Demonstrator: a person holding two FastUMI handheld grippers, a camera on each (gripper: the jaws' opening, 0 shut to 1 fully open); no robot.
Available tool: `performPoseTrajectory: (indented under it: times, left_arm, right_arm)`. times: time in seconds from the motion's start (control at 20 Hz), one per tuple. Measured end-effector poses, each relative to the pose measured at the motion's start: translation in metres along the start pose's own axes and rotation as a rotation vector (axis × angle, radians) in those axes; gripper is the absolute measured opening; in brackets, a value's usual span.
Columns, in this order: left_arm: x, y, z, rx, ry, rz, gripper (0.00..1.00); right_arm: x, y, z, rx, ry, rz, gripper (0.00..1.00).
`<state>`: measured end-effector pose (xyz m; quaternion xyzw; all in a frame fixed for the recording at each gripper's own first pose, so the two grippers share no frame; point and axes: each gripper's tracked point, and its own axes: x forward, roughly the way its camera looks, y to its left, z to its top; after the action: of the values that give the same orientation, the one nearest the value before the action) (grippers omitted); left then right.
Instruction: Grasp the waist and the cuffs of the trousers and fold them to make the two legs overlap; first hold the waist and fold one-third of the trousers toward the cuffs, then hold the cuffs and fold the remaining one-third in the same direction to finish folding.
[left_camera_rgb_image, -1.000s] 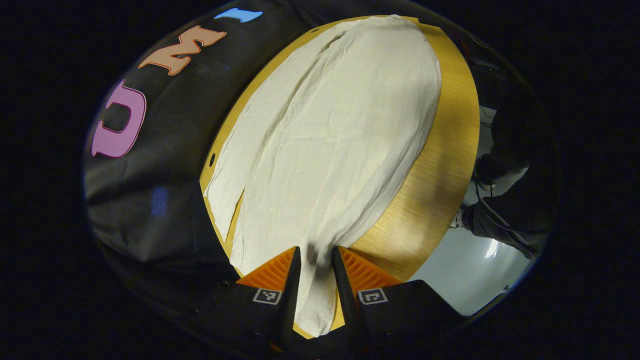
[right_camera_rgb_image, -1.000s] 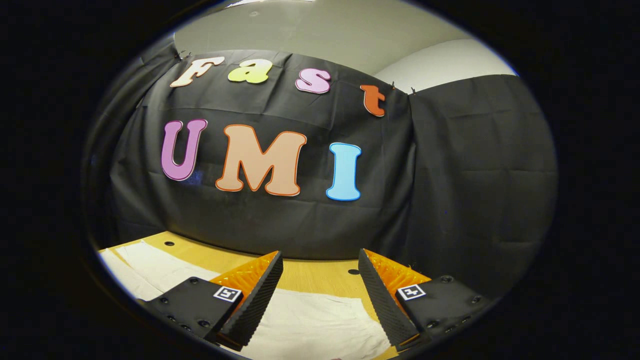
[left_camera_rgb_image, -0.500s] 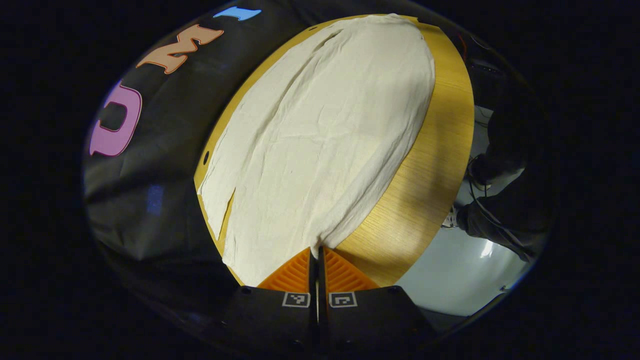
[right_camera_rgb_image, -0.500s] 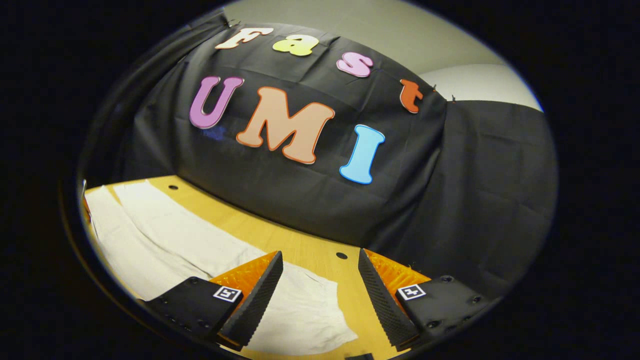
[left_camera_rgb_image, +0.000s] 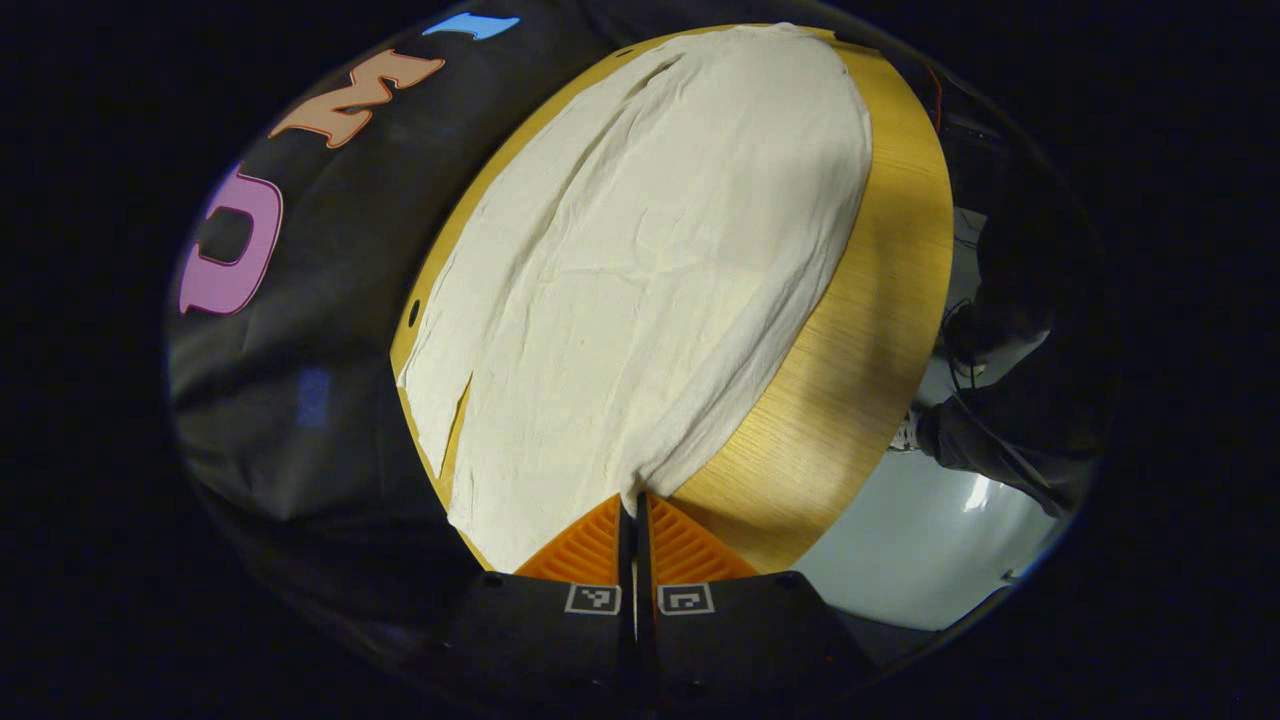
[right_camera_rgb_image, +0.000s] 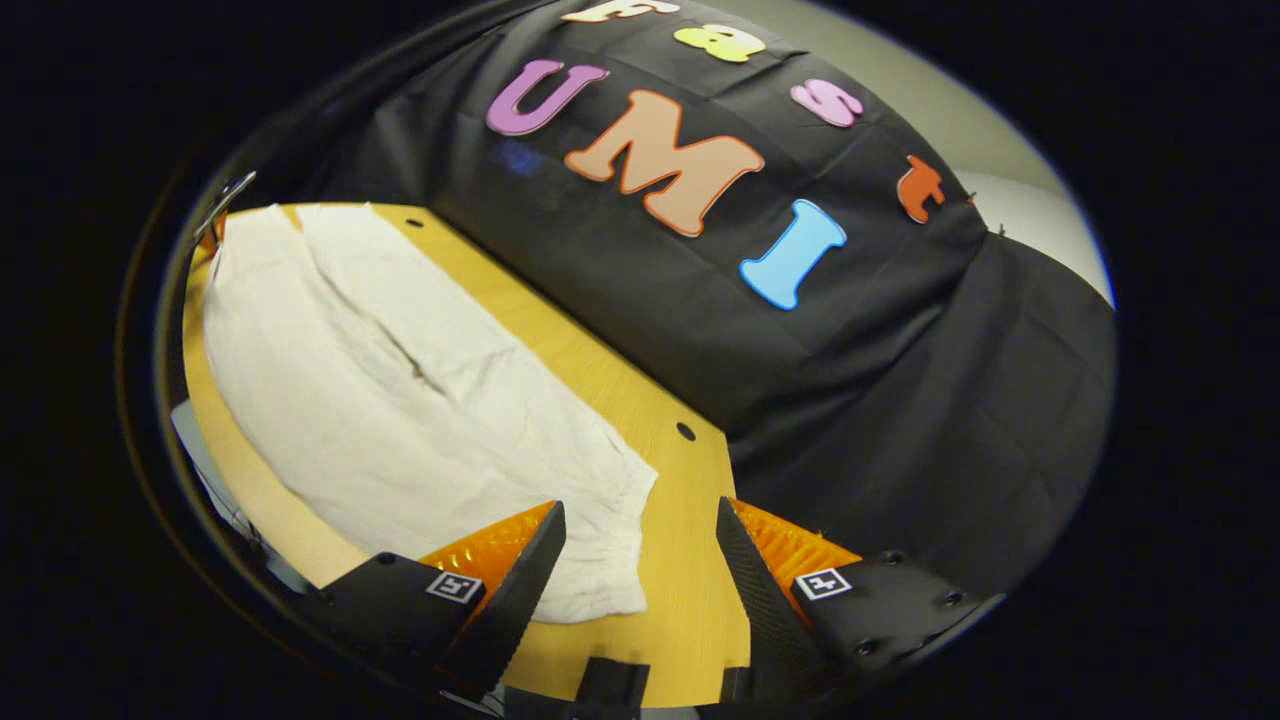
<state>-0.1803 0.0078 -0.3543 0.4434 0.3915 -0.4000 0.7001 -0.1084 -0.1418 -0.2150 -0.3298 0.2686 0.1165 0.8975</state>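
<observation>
In the left gripper view, the left gripper (left_camera_rgb_image: 635, 505) has its two fingers pressed together, pinching the near corner of the cream trousers (left_camera_rgb_image: 640, 270) right at the fingertips. From that pinch the cloth fans out ahead of the gripper and lies flat and lightly creased over the wooden table (left_camera_rgb_image: 850, 370), reaching to the far end of the tabletop. Ahead and to the left of the gripper a narrow gap between the two legs shows a sliver of wood. Bare table runs along the right of the cloth, and beyond its edge, further right, is a pale floor (left_camera_rgb_image: 930, 540) and a dark-clothed person (left_camera_rgb_image: 1010, 400). The black cloth wall (left_camera_rgb_image: 330, 330) stands to the left.

In the right gripper view, the right gripper (right_camera_rgb_image: 640, 520) has its fingers spread wide apart and holds nothing. It hangs above the table (right_camera_rgb_image: 690, 600), with the gathered waist end of the trousers (right_camera_rgb_image: 400, 400) just ahead of the left finger and partly between the fingers; whether the left finger touches the cloth I cannot tell. From there the trousers stretch away ahead and to the left, the two legs lying side by side. A small hole in the tabletop (right_camera_rgb_image: 685, 431) lies straight ahead of the gripper, near the black cloth wall (right_camera_rgb_image: 880, 380)
</observation>
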Motion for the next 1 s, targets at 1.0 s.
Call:
performPoseTrajectory:
  times: [1.0]
  left_arm:
    - [0.001, 0.000, 0.000, 0.006, 0.024, 0.025, 0.00]
  right_arm:
    - [-0.008, 0.103, -0.095, -0.502, 0.102, 0.373, 0.99]
